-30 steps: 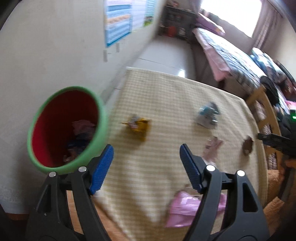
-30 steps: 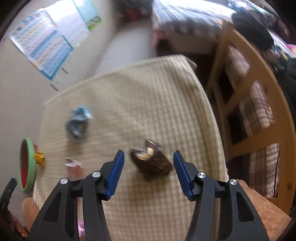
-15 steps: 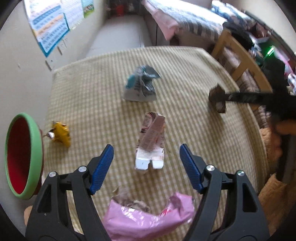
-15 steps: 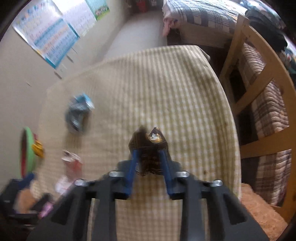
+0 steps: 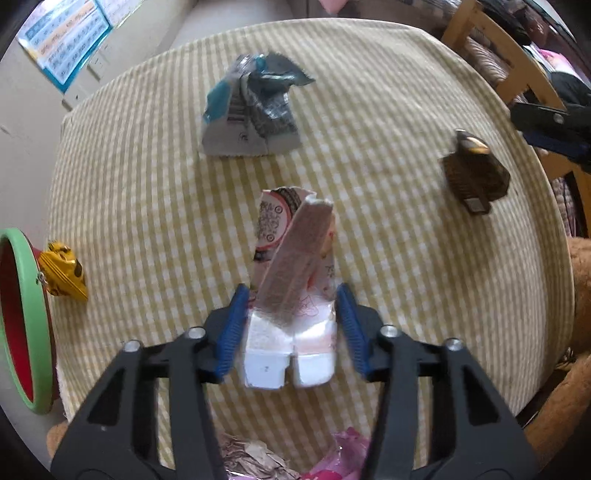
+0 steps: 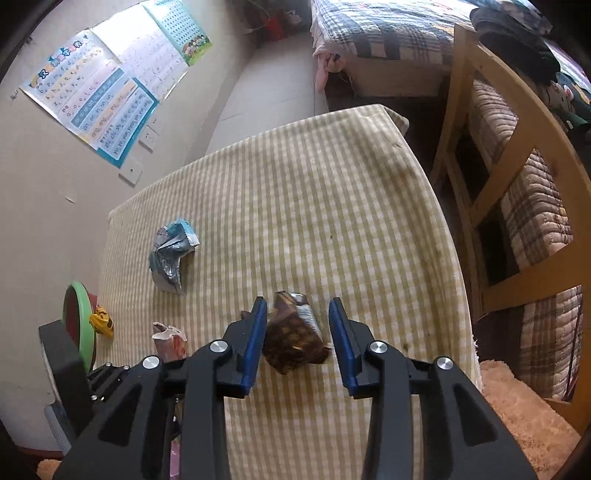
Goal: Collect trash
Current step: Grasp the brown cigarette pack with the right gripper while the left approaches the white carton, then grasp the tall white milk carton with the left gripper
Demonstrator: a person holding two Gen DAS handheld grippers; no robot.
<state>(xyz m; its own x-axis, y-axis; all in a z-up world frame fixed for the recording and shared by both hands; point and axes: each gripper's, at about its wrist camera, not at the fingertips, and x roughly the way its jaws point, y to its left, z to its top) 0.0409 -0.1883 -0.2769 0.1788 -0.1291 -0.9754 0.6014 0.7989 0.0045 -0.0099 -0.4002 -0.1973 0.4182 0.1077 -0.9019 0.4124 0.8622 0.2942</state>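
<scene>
A torn pink and white carton [image 5: 291, 291] stands on the checked tablecloth [image 5: 388, 280] between the blue pads of my left gripper [image 5: 290, 332], which closes around its base; it also shows in the right wrist view [image 6: 170, 339]. A crumpled brown wrapper [image 6: 293, 338] lies between the pads of my right gripper [image 6: 297, 339], whose jaws stand apart with gaps either side; it also shows in the left wrist view [image 5: 474, 173]. A grey-blue foil wrapper [image 5: 251, 110] lies farther back. A yellow wrapper [image 5: 62, 269] lies beside the green-rimmed red bin [image 5: 22, 325].
A pink bag [image 5: 332, 461] and scraps lie at the near table edge. A wooden chair [image 6: 509, 206] with a quilted cushion stands right of the table. A bed [image 6: 388, 33] is behind it. Posters hang on the left wall [image 6: 110, 92].
My left gripper moved forward and its jaws narrowed around the pink carton. My right gripper, shut on the brown wrapper half a second ago, now has its jaws apart with the wrapper on the cloth.
</scene>
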